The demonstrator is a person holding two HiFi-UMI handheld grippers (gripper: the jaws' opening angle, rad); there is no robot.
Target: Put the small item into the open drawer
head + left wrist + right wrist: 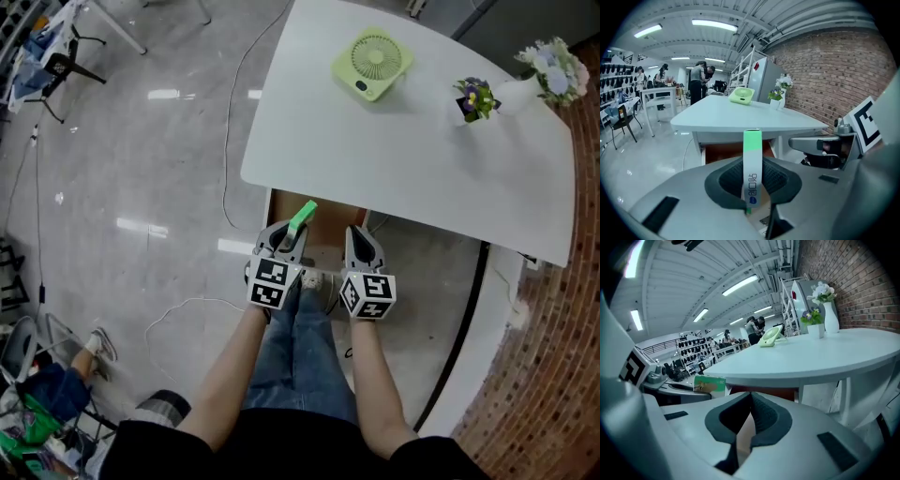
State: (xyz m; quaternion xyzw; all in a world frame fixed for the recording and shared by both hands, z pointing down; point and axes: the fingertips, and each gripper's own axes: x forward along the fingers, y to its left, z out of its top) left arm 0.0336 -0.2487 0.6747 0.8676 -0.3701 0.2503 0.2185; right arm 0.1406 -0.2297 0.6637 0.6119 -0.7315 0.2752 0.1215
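Note:
My left gripper [287,236] is shut on a small flat packet [302,217], green at the top and white with blue print lower down. In the left gripper view the packet [752,159] stands upright between the dark pads [777,176]. It is held in front of the open drawer [330,231], whose brown inside shows under the white table [412,159]. My right gripper [362,240] is beside the left one, level with it, shut with nothing in it. From the right gripper view I see the packet [709,384] at the left and the drawer [764,392] ahead.
On the table stand a green fan [372,63], a small flower pot [475,98] and a white vase of flowers [548,75]. A brick wall [553,375] runs along the right. Cables [230,122] lie on the floor to the left. The person's jeans [305,356] are below the grippers.

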